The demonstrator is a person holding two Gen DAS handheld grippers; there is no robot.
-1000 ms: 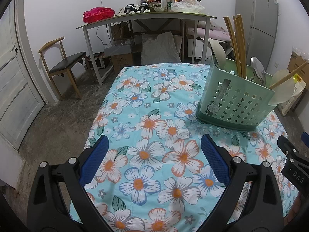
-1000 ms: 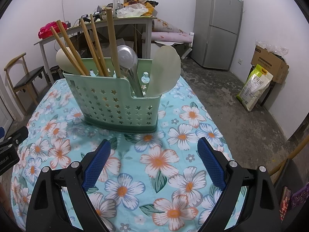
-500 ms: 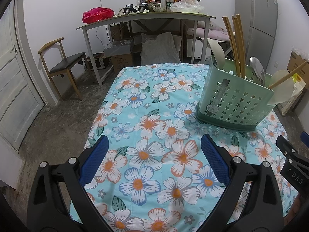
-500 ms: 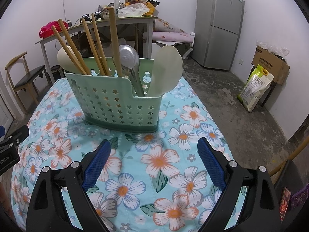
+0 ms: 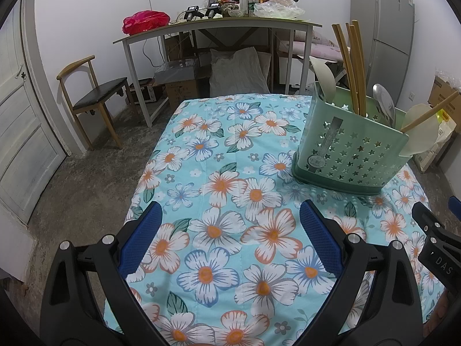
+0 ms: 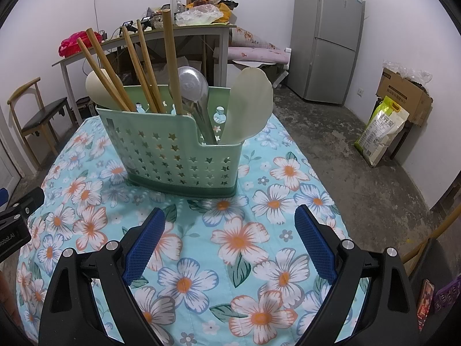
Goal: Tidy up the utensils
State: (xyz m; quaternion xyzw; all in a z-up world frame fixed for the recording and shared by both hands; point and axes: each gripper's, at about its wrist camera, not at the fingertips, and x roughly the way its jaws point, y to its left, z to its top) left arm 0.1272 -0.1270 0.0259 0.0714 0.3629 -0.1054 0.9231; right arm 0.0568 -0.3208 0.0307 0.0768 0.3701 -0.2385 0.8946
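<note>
While both tongs gape, one caddy point(image 6: 175, 155) (five sticks point(image 6: 144, 66)).

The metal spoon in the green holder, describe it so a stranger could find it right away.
On the floral tablecloth stands a green star-punched caddy. In its lower-walled section, beside the pale flat spatula, a metal spoon stands bowl-up. It is the only shiny silver utensil; the chopsticks are wooden.

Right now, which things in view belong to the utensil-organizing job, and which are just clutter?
Job:
- green utensil caddy
- wooden chopsticks
- metal spoon
- cream spatula
- cream spoon
- left gripper and right gripper, jaws open and empty

Lying about:
- fridge
- cluttered desk
- chair
- rice bag
</note>
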